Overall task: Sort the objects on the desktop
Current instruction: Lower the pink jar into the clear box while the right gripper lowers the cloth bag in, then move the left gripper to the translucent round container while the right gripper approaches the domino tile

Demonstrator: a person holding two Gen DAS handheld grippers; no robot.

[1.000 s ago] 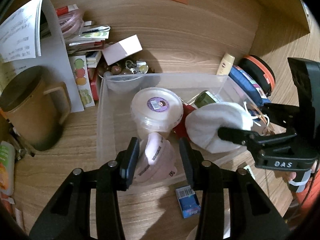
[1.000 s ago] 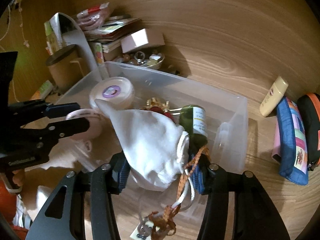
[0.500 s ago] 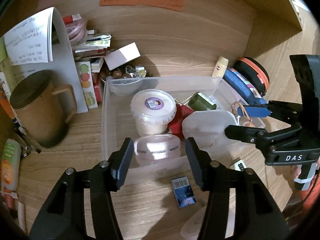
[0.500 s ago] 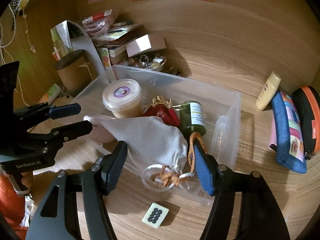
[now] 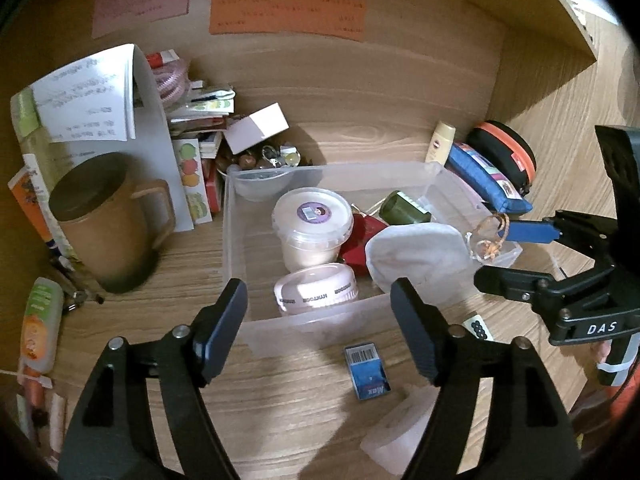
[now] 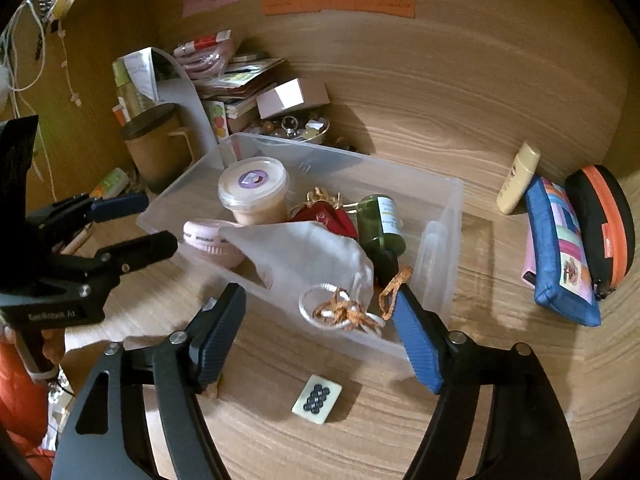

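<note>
1. The left gripper (image 5: 318, 320) hovers just short of the near wall of the clear plastic bin (image 5: 304, 322); its jaws are spread wide with nothing between them, which fits a tool that has nothing to carry at this moment.
2. The right gripper (image 6: 320, 336) hangs at the bin's near right corner; its jaws are likewise spread and pinch nothing, though the orange cord (image 6: 394, 284) of the white drawstring pouch (image 6: 308, 256) lies against its blue pad.
3. The pouch rests inside the bin, slumped on the near wall with its cords spilling over the rim; soft cloth settles where it is dropped, so it leans instead of standing.
4. The pink round case (image 5: 316, 288) lies in the bin just behind the near wall, beside a lidded cream tub (image 5: 312, 222), a red pouch (image 6: 324, 214) and a green bottle (image 6: 380, 224) lying on its side; the bin serves as the collecting place, so sorted things crowd together there.
5. Several things lie outside the bin on the wooden desk (image 6: 480, 400): a blue barcode box (image 5: 366, 370), a domino tile (image 6: 317, 399), a cream tube (image 6: 518, 178) and a blue patterned pouch (image 6: 560, 256).
6. The judgement is that sorting is partly done; the small loose pieces near the bin look like the likeliest next picks, the flat tile needing a careful edge pinch.
</note>
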